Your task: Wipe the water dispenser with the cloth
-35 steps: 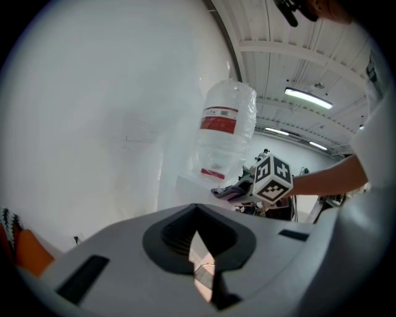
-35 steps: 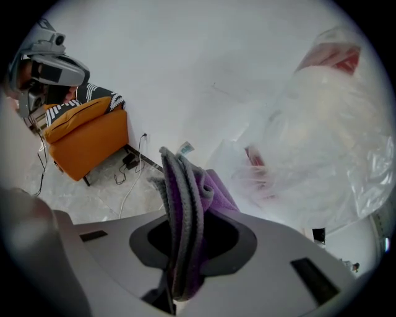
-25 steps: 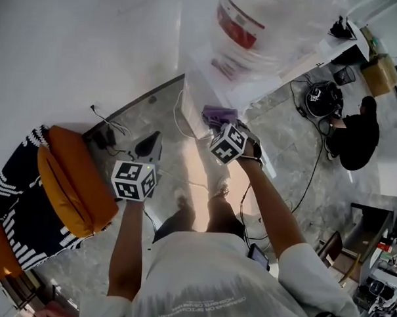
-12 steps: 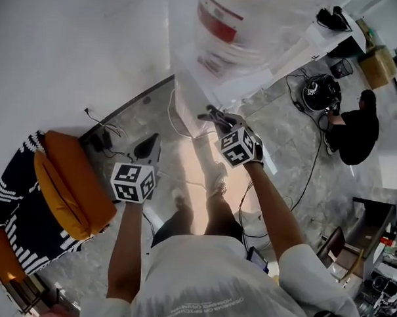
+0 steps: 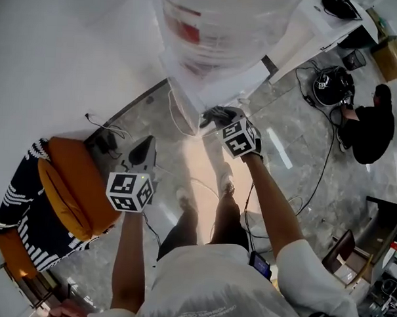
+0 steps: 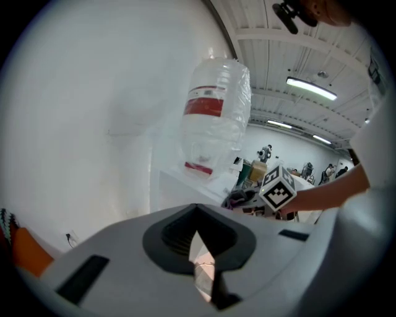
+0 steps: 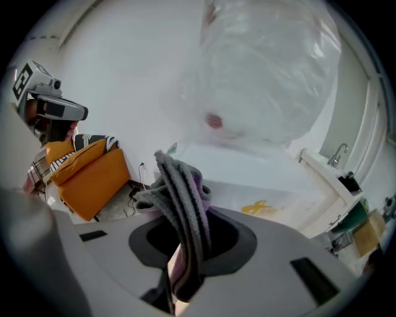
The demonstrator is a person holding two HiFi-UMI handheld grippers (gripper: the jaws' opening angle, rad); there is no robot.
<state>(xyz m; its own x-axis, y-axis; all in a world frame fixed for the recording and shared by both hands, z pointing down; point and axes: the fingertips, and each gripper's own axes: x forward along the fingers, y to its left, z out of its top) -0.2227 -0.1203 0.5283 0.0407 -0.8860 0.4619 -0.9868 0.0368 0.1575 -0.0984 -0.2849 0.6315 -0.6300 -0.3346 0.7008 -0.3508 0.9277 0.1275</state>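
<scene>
The white water dispenser (image 5: 203, 89) stands against the wall with a clear bottle (image 5: 224, 21) on top. My right gripper (image 5: 218, 120) is shut on a grey and purple cloth (image 5: 219, 113), held by the dispenser's near front corner, just below its top. In the right gripper view the cloth (image 7: 183, 197) sticks up out of the jaws before the dispenser's top (image 7: 266, 192) and the bottle (image 7: 266, 80). My left gripper (image 5: 143, 151) hangs shut and holds nothing, off to the left over the floor. The left gripper view shows the bottle (image 6: 215, 117) ahead.
An orange cushioned seat (image 5: 72, 188) with a striped throw (image 5: 16, 202) stands at the left. Plugs and cables (image 5: 106, 136) lie by the wall. A person (image 5: 374, 129) sits on the floor at the right near a black round object (image 5: 330, 85). A white counter (image 5: 316, 31) adjoins the dispenser.
The view has closed in on the dispenser. My right gripper still holds the cloth by the dispenser's front corner. The left gripper has sunk a little lower in view.
</scene>
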